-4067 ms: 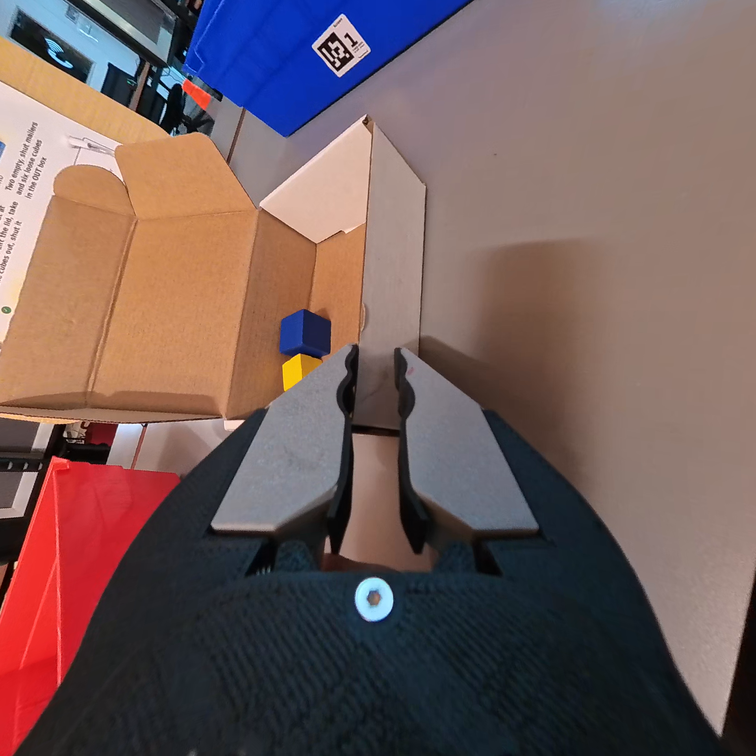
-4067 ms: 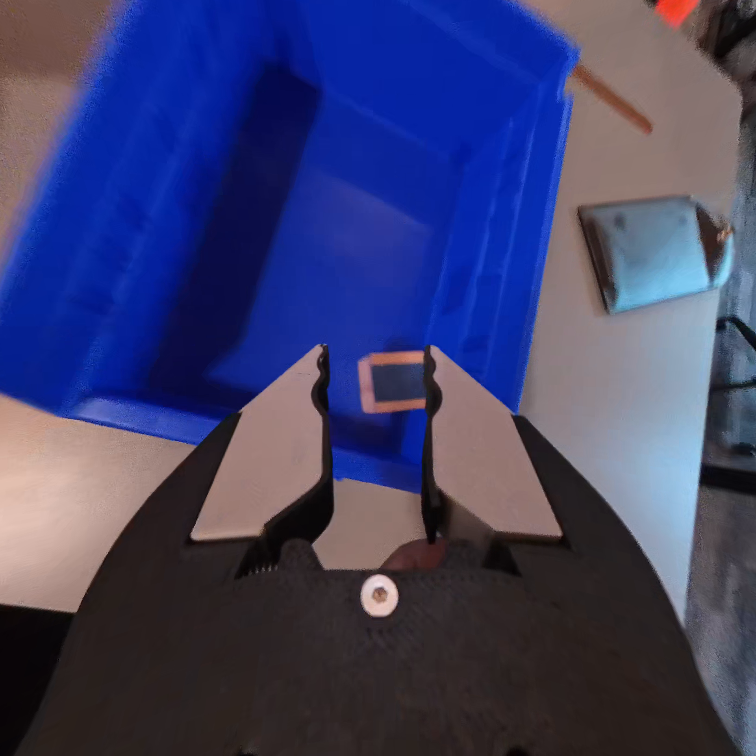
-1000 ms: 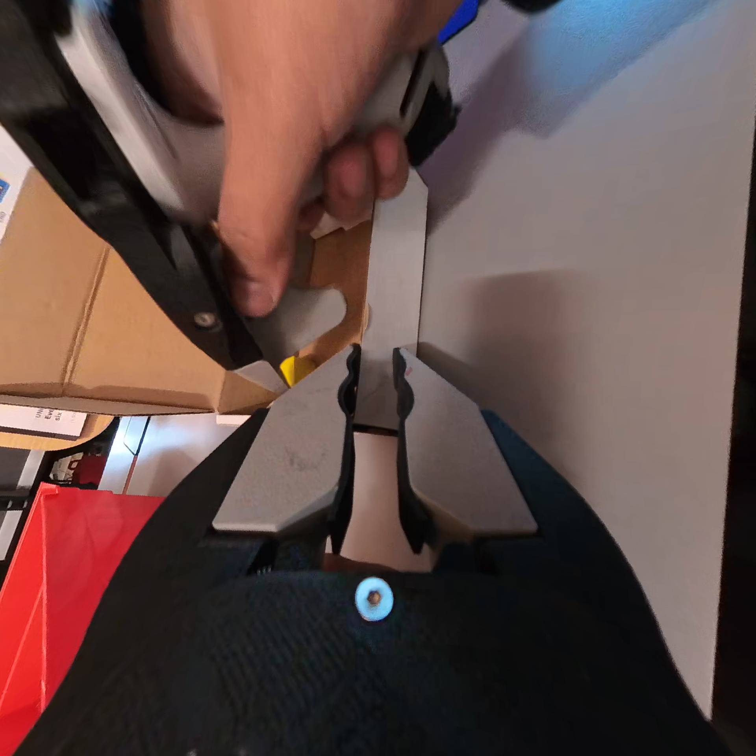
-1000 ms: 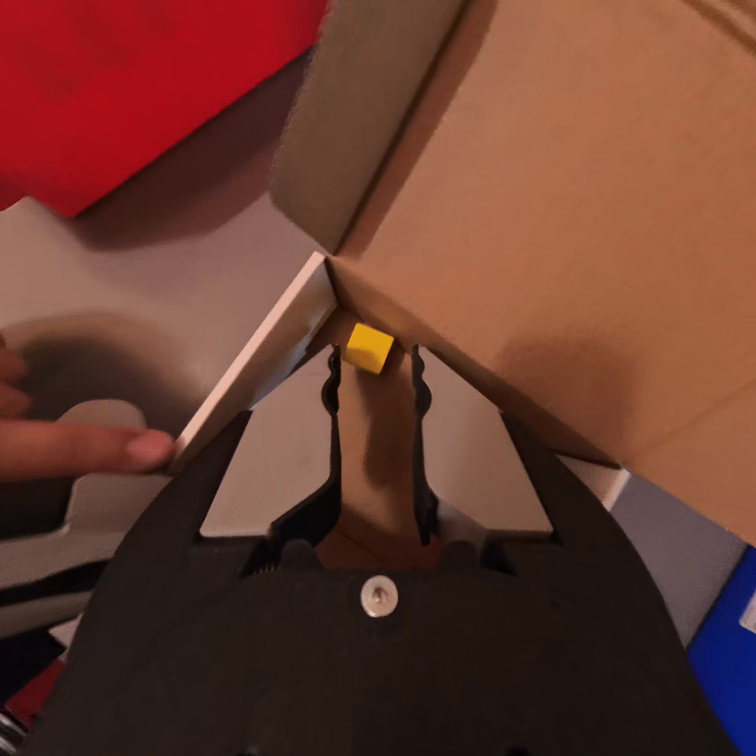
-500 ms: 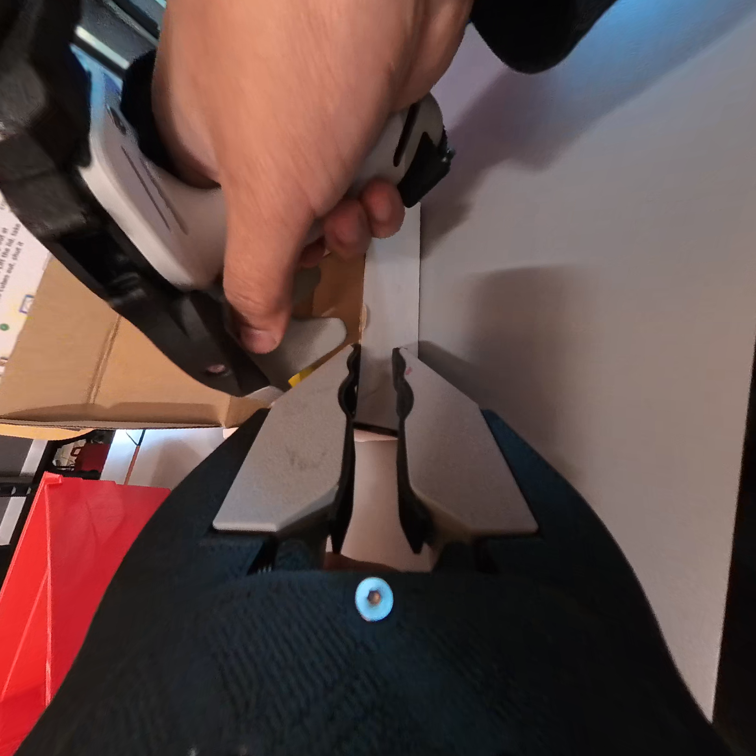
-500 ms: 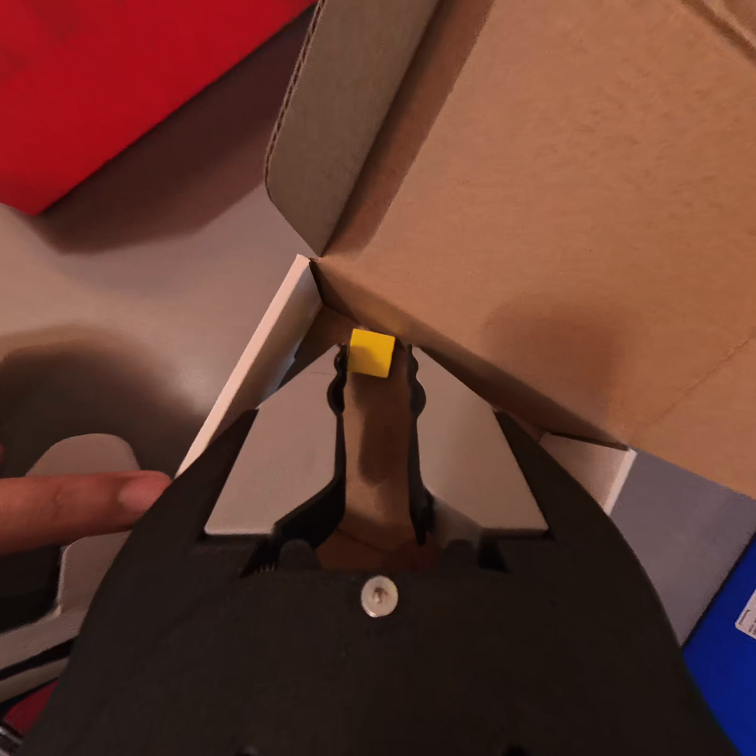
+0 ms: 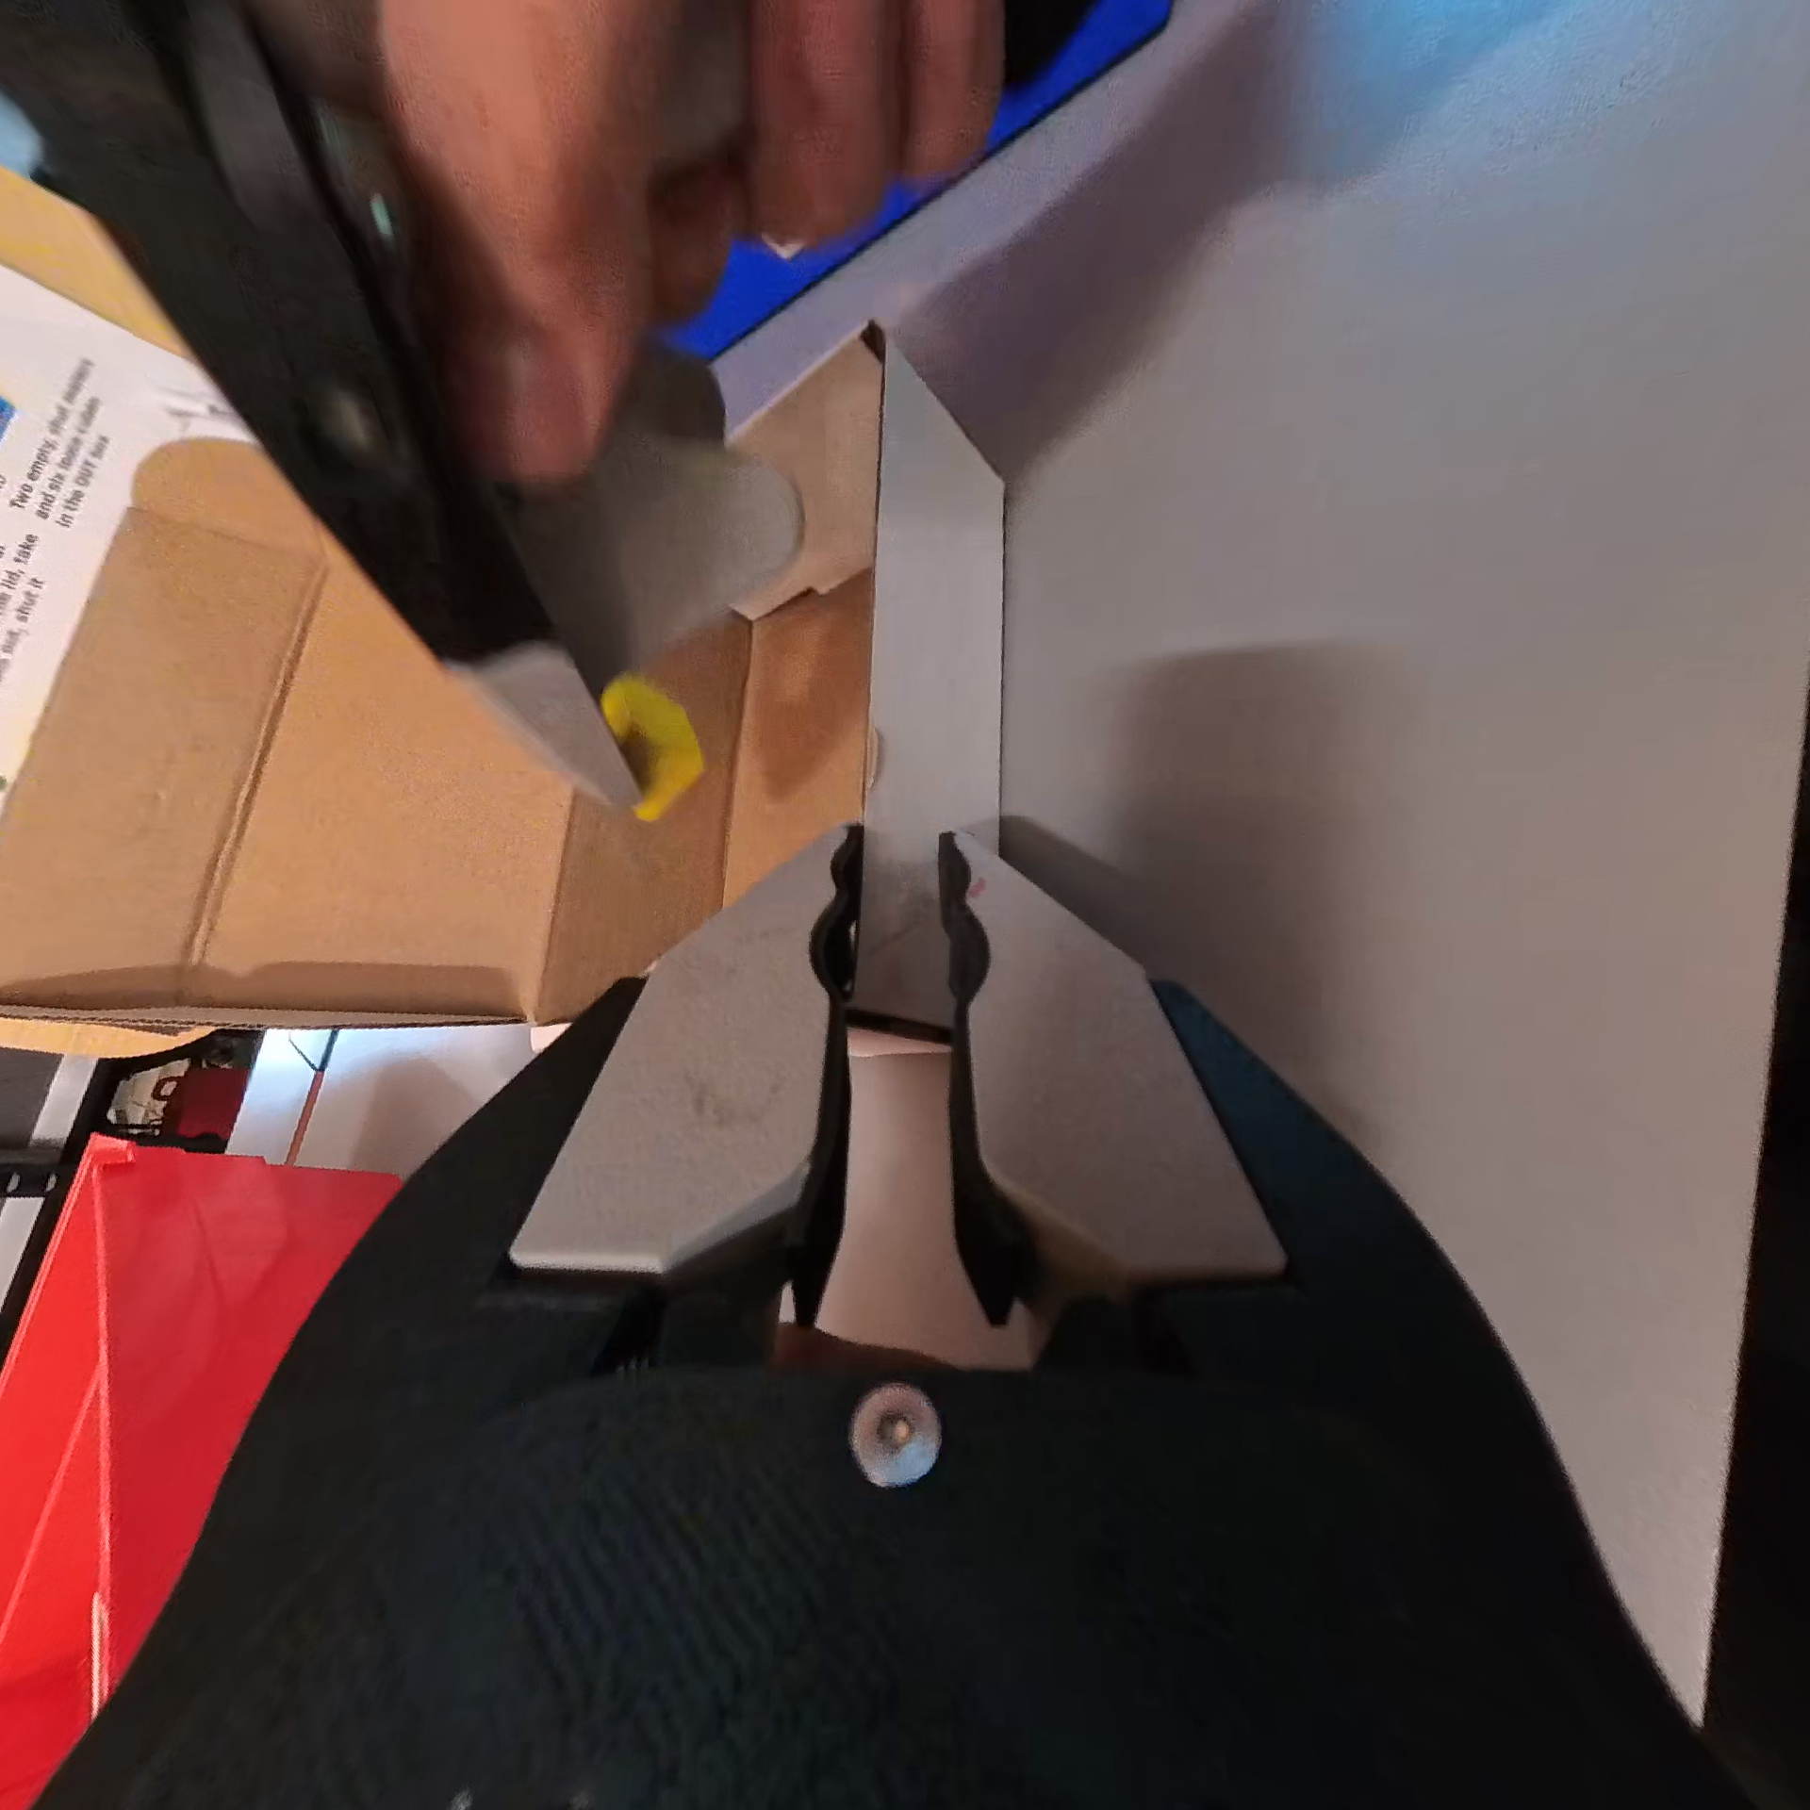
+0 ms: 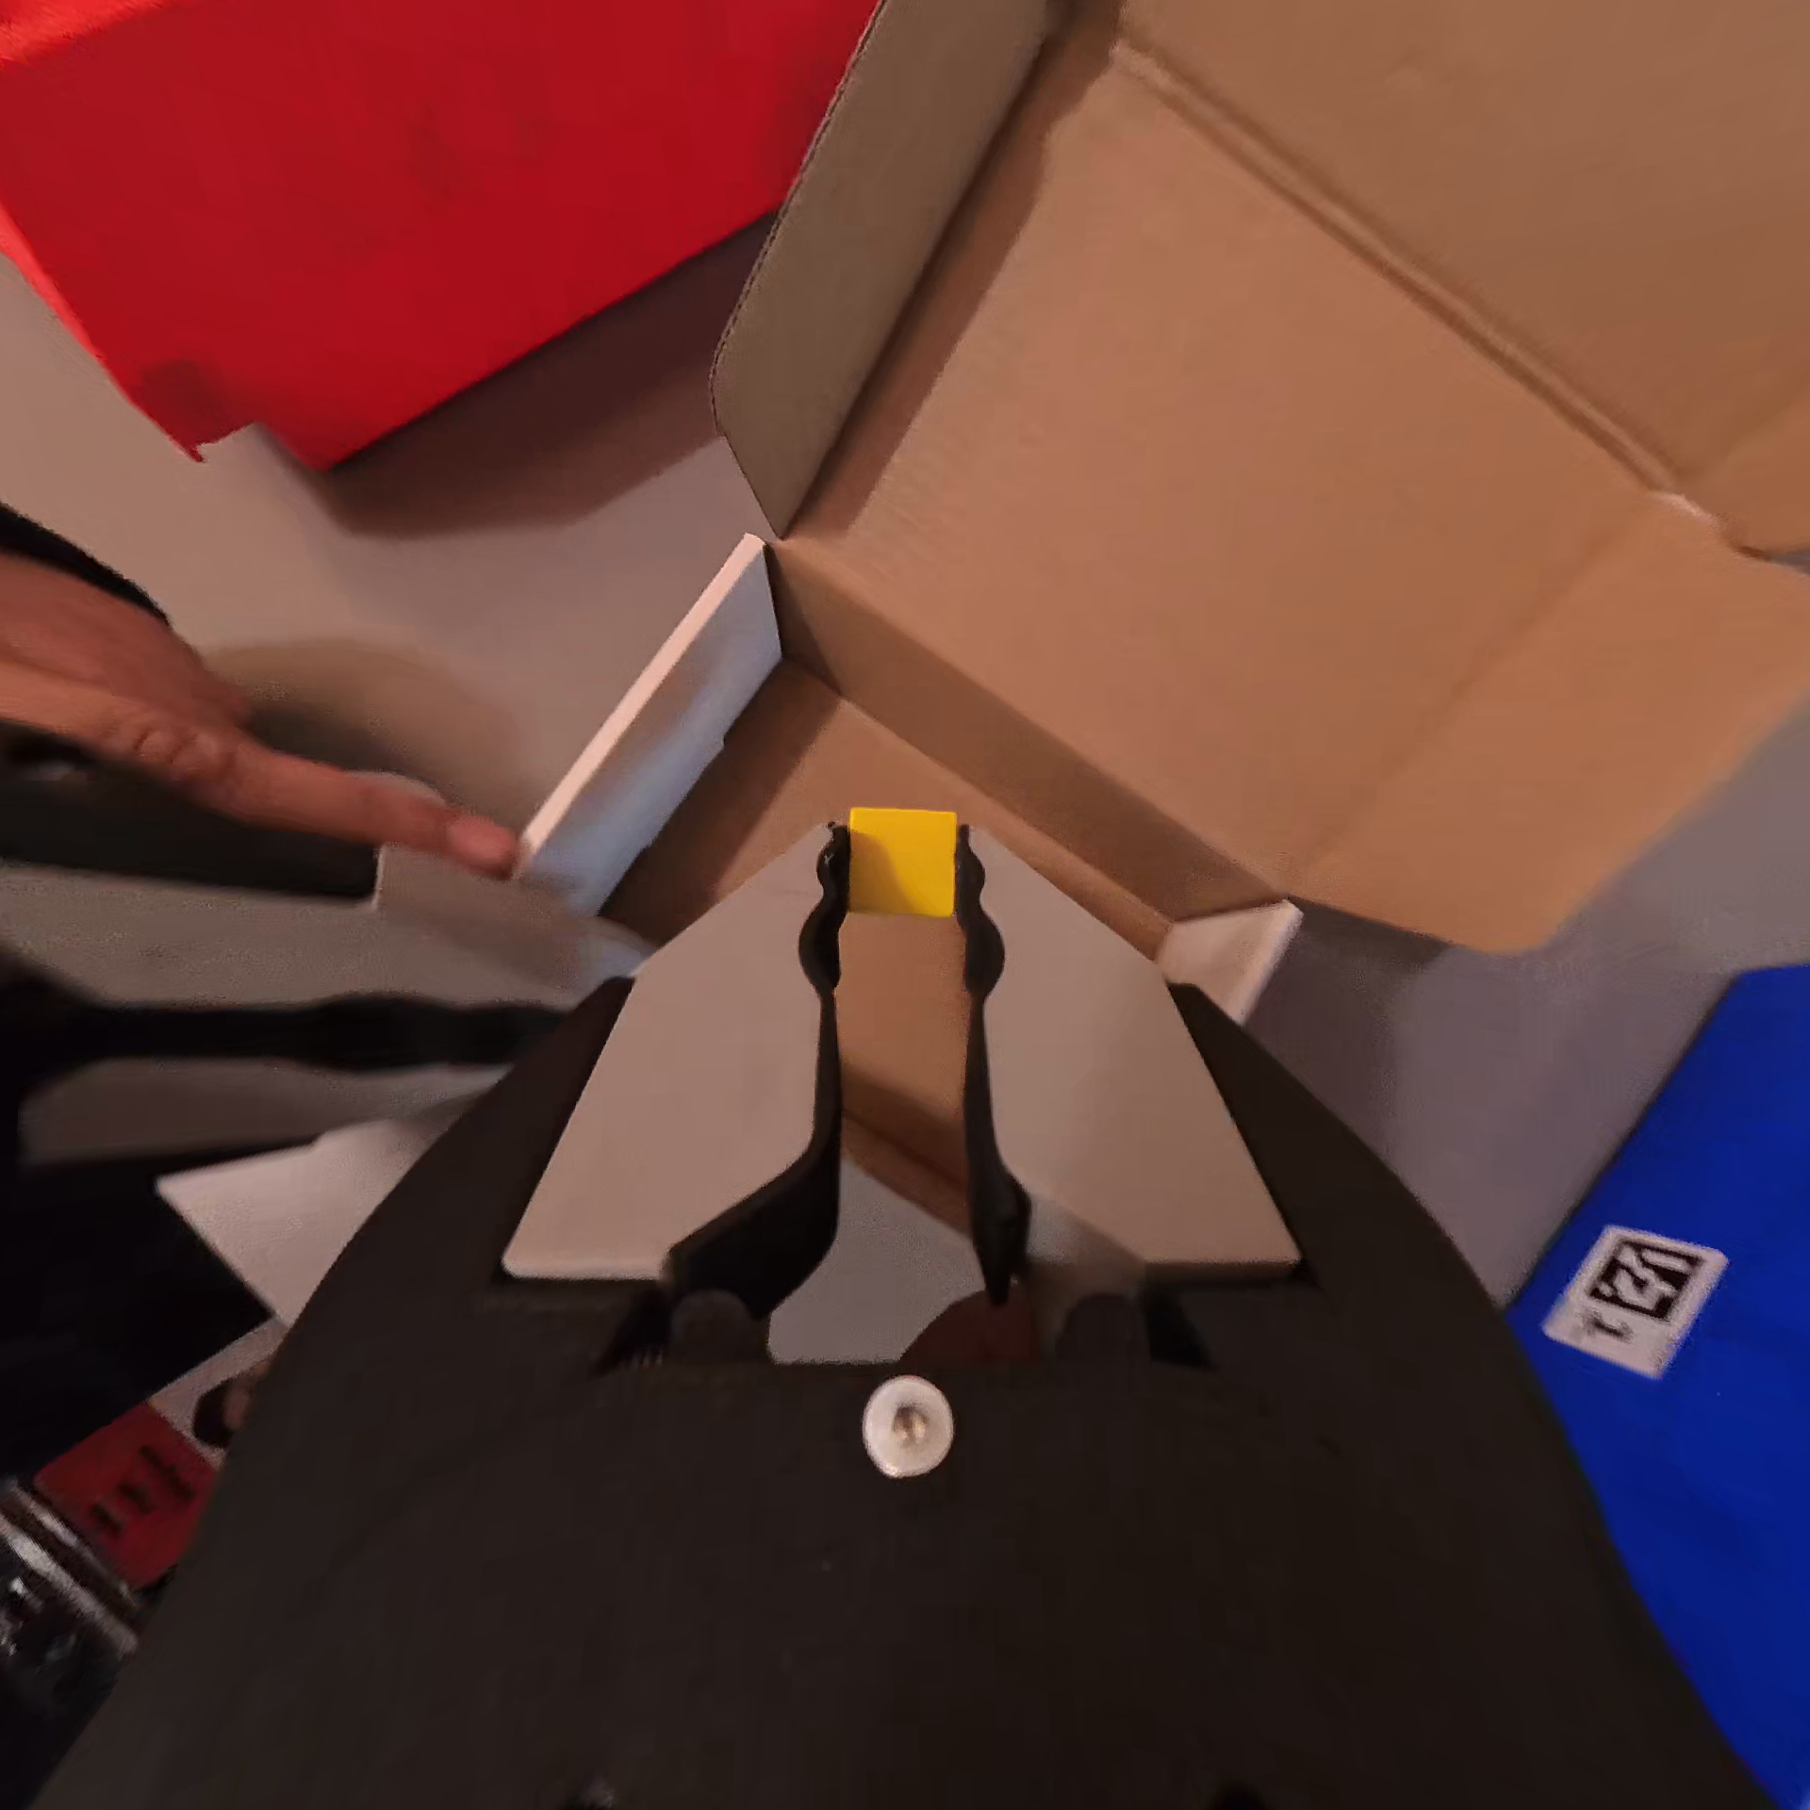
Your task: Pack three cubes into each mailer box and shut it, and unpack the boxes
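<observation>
The right gripper [image 8: 899, 862] is clenched on a yellow cube [image 8: 901, 862], which sits pinched between its fingertips above the floor of the open mailer box [image 8: 1224, 548]. In the left wrist view the same cube [image 7: 658, 749] shows at about 10 o'clock from the left gripper [image 7: 899, 877], held at the tip of the right tool inside the box [image 7: 323, 784] (this part is blurred). The left gripper is closed on the box's white side wall [image 7: 935, 627], which stands on edge between its fingertips and runs off toward 12 o'clock. The box lid lies folded back, brown inside showing. A hand [image 7: 627, 196] wraps the right tool's handle at 11 o'clock. A red bin [image 8: 372, 196] lies at 10 o'clock in the right wrist view and a blue bin [image 8: 1685, 1391] at 4 o'clock, both on the grey table [image 7: 1420, 686]. A printed sheet [image 7: 49, 509] lies behind the box.
</observation>
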